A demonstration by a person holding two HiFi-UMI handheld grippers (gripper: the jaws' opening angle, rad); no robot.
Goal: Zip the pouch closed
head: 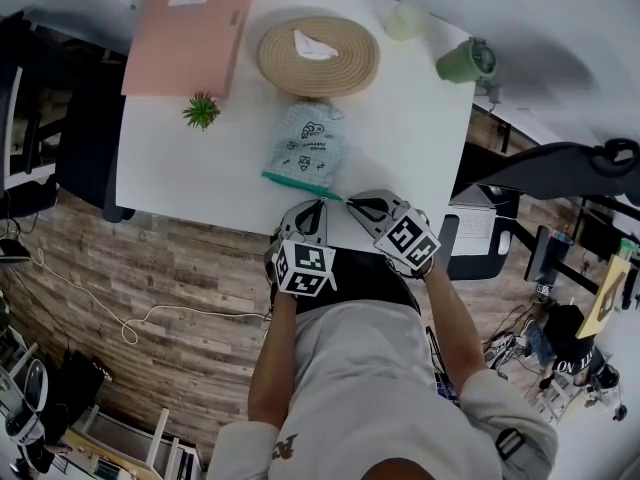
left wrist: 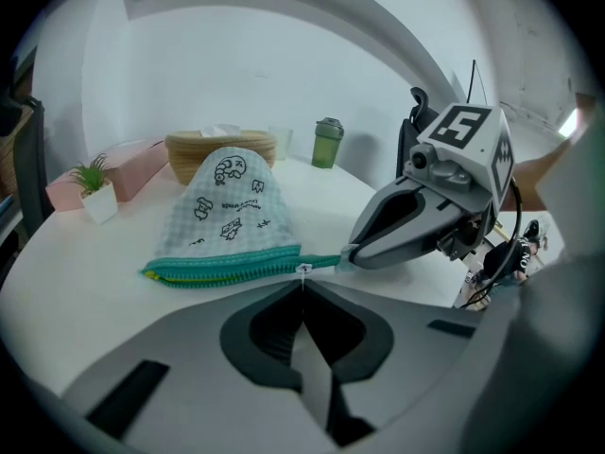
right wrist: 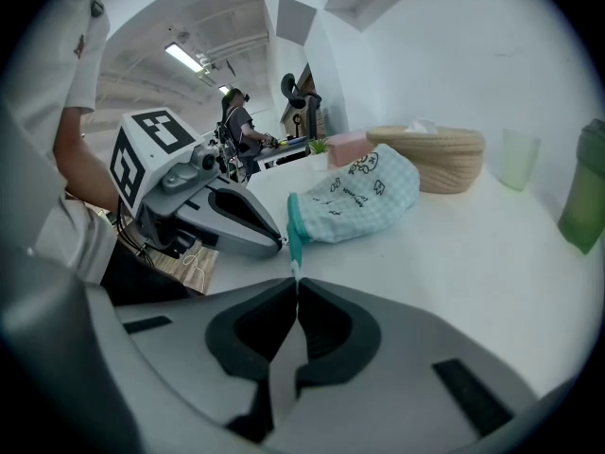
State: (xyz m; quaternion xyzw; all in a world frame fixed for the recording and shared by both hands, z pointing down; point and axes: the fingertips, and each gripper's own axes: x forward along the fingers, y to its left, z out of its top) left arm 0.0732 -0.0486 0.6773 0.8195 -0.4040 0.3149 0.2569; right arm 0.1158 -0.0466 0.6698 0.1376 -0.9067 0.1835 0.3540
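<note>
Left gripper (left wrist: 302,285) jaws are clamped on the zipper pull (left wrist: 302,270) of the pouch (left wrist: 227,211) lying on the desk (left wrist: 76,253), right gripper (right wrist: 295,280) jaws on its teal zipper tail (right wrist: 294,247).

White table (head: 405,118), wood-plank floor (head: 170,258), white wall (left wrist: 284,74), ceiling strip light (right wrist: 186,58).

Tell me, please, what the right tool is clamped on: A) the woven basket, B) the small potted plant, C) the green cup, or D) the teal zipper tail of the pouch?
D: in the right gripper view the right tool is shut on the teal zipper tail sticking out from the pouch.
</note>
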